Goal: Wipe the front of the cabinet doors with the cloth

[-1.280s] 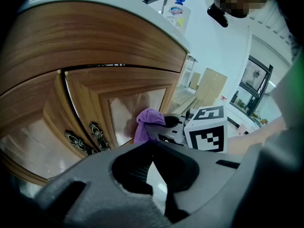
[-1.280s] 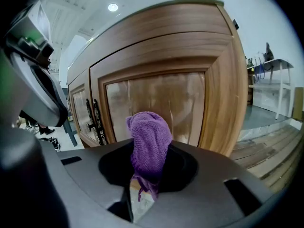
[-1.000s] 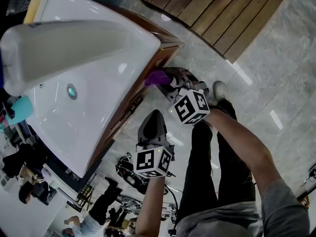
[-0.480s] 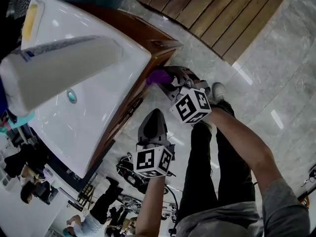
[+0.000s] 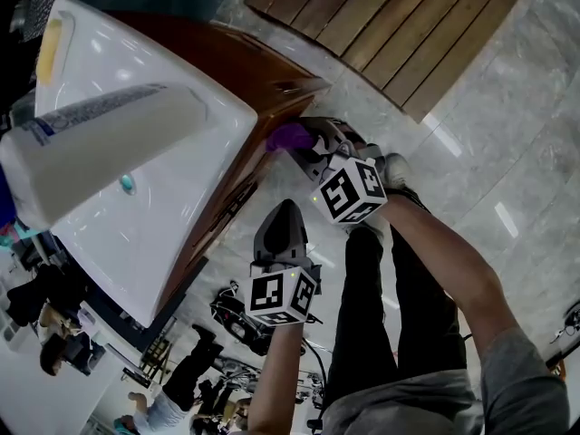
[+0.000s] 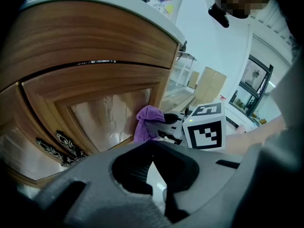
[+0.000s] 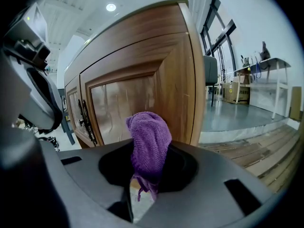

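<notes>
The purple cloth [image 5: 288, 136] is held against the front of the brown wooden cabinet [image 5: 272, 80], near its right corner below the sink top. My right gripper [image 5: 304, 143] is shut on it. In the right gripper view the cloth [image 7: 148, 137] sticks up out of the right gripper [image 7: 145, 174], in front of the glossy door panel [image 7: 118, 108]. My left gripper [image 5: 282, 214] hangs lower, apart from the doors, shut and holding nothing. From the left gripper view [image 6: 152, 161] I see the cloth [image 6: 148, 122] touching the door panel [image 6: 107, 113].
A white sink top [image 5: 136, 216] overhangs the cabinet, with a white bottle [image 5: 100, 143] on it. Dark ornate handles [image 6: 64, 146] sit where the doors meet. Wooden decking [image 5: 399, 25] lies beyond on the tiled floor. The person's legs and shoe [image 5: 399, 166] are close behind the grippers.
The right gripper with the cloth has edged slightly along the door toward the cabinet's corner. The left gripper has stayed where it was.
</notes>
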